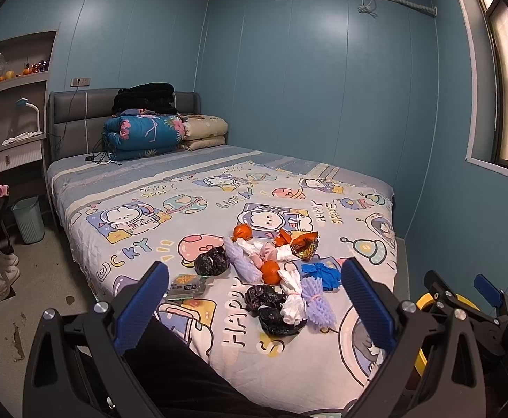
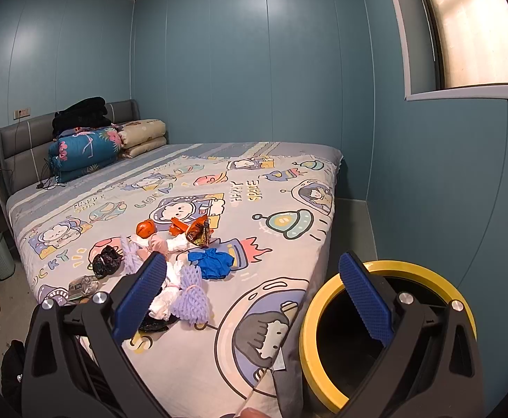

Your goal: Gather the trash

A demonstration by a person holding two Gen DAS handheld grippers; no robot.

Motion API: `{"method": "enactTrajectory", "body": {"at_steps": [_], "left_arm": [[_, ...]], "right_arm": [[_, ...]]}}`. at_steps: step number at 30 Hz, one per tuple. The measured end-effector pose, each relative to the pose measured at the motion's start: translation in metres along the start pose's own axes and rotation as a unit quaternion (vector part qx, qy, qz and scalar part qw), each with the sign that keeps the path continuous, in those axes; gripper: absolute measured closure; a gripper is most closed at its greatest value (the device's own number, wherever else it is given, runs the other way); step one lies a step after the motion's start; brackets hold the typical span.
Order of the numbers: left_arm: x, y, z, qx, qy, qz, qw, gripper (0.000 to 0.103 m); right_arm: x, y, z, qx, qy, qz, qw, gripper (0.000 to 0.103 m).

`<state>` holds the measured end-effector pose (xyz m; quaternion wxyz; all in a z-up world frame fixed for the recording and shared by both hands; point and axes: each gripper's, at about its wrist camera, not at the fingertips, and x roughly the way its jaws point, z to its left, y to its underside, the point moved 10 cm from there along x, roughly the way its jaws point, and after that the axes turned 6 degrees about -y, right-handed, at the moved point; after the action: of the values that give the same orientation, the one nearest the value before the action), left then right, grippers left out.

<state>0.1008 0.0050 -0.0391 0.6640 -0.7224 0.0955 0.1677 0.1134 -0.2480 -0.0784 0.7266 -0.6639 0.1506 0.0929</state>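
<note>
Both released, nothing held: left gripper (image 1: 254,292) & right gripper (image 2: 252,285) over bed (image 1: 121,223). Trash pile (image 1: 271,278) mid-bedspread, near foot edge. Yellow-rimmed bin (image 2: 309,317) just beside bed corner.

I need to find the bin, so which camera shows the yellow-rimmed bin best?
The right wrist view: the yellow-rimmed bin sits close beside the bed, its open dark mouth mostly visible behind the right gripper. The left wrist view shows only slivers of its rim behind black gripper parts.
</note>
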Motion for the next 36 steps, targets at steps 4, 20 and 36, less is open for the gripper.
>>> {"method": "enactTrajectory", "body": {"at_steps": [4,20,36], "left_arm": [[0.0003,-0.0004,-0.0003,0.000,0.000,0.000,1.0000,0.007],[0.0001,0.0050,-0.0007,-0.001,0.000,0.003,1.0000,0.007],[0.0005,0.0054,-0.0007,-0.001,0.000,0.005,1.0000,0.007]], "right_arm": [[0.0002,0.0008,-0.0002,0.000,0.000,0.000,1.000,0.008],[0.0010,0.0036,0.0000,0.000,0.000,0.002,1.000,0.008],[0.0009,0.0068,0.0019,0.000,0.001,0.004,1.000,0.008]]}}
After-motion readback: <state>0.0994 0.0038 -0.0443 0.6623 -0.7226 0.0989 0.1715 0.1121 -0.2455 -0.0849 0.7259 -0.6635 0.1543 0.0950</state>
